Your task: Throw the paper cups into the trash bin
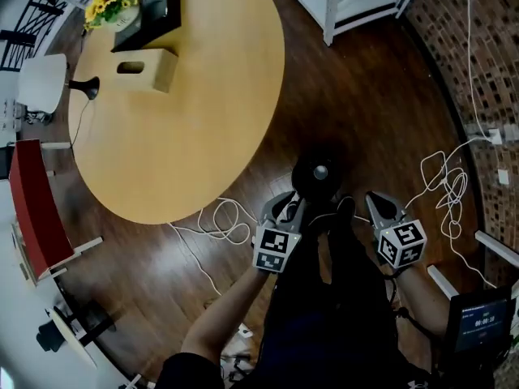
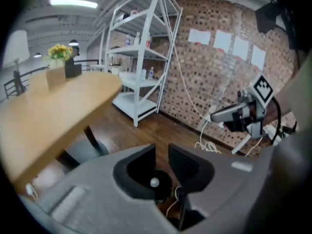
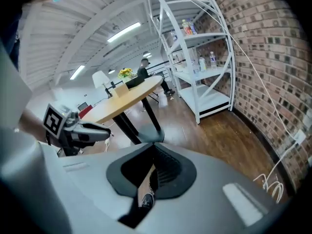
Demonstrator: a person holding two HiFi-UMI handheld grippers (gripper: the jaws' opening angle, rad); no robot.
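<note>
Head view: black round knob-topped trash bin (image 1: 319, 177) sat on floor by left tongs (image 1: 289, 203) & right tongs (image 1: 379, 204); no paper cups on round wooden bench (image 1: 186, 136).
Left gripper view: tongs slightly apart, empty.
Right gripper view: tongs together, empty.
Cups already binned or off-frame, couldn't tell; next move hung on that.

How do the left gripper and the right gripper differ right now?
The left gripper has its jaws slightly apart; the right gripper has them together at the tips. The left gripper is nearer the wooden table, the right gripper nearer the brick wall. Both hold nothing.
</note>
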